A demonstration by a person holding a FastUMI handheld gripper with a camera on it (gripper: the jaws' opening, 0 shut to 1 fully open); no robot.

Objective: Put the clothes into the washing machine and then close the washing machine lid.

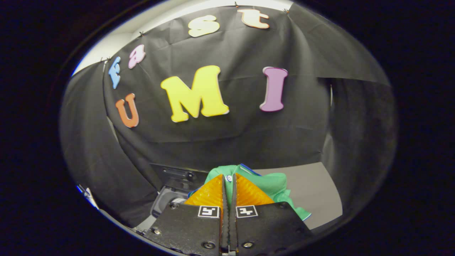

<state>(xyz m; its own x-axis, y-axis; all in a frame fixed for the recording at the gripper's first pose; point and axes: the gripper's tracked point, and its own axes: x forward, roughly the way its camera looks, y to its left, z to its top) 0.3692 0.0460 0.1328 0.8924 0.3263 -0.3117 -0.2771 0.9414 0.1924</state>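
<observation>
Gripper [229,183]: its two fingers stand almost together, with only a thin slot between them, and green cloth fills that slot. I judge they are clamped on the garment.
Garment [272,183]: a green piece of clothes with a blue edge and a small white button near the fingertips. It is pinched between the fingers, bunches up just ahead of them, and hangs down on the right side of the gripper.
Washing machine [167,199]: a grey body with a dark panel, low and to the left of the fingers, partly hidden behind the left finger. Its opening seems to look upward, but the drum itself I cannot see well.
Lid: I cannot tell for sure which part is the lid; the dark panel behind the opening may be the lid standing open.
Tabletop [312,188]: a pale grey surface beyond and to the right of the garment.
Step in hand: carrying the held garment toward the machine, as I judge it.
How to do it well: hold the fingers pressed, move the gripper left and a little forward until the hanging cloth is above the opening, then lower it so the loose tail goes inside first.
Release: part the fingers only when most of the cloth is below the rim.
Risk: the tail on the right may drape over the rim and block the lid later.
</observation>
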